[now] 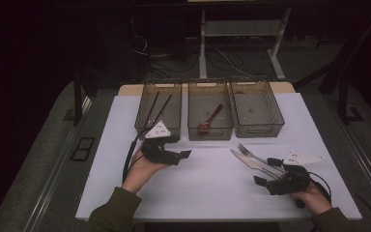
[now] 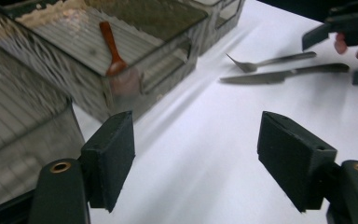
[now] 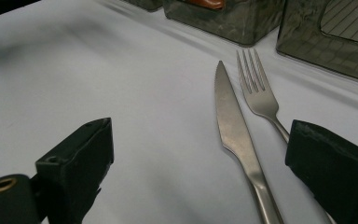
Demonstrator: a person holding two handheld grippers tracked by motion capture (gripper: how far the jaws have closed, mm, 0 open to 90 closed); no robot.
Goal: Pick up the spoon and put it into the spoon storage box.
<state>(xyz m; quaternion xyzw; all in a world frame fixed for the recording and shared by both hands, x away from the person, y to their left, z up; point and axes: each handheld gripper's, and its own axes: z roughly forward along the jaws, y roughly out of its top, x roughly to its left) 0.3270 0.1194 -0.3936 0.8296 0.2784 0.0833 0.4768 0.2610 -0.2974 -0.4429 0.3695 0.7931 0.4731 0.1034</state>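
Observation:
A steel knife (image 1: 245,161) and a fork (image 1: 248,152) lie side by side on the white table (image 1: 207,191), at the right. My right gripper (image 1: 266,171) is open at their handle ends. In the right gripper view the knife (image 3: 233,126) and fork (image 3: 256,88) run between the wide jaws, close to the right jaw, and no pad presses on them. My left gripper (image 1: 179,146) is open and holds nothing, just in front of the left and middle bins. A brown spoon (image 1: 211,118) lies in the middle bin (image 1: 210,133). In the left gripper view the spoon (image 2: 112,49) shows through the bin's top.
Three smoky clear bins stand in a row at the back. The left bin (image 1: 142,123) holds two dark chopsticks (image 1: 154,108), and the right bin (image 1: 258,129) looks bare. Table edges lie near both forearms. Desk legs and cables stand beyond the table.

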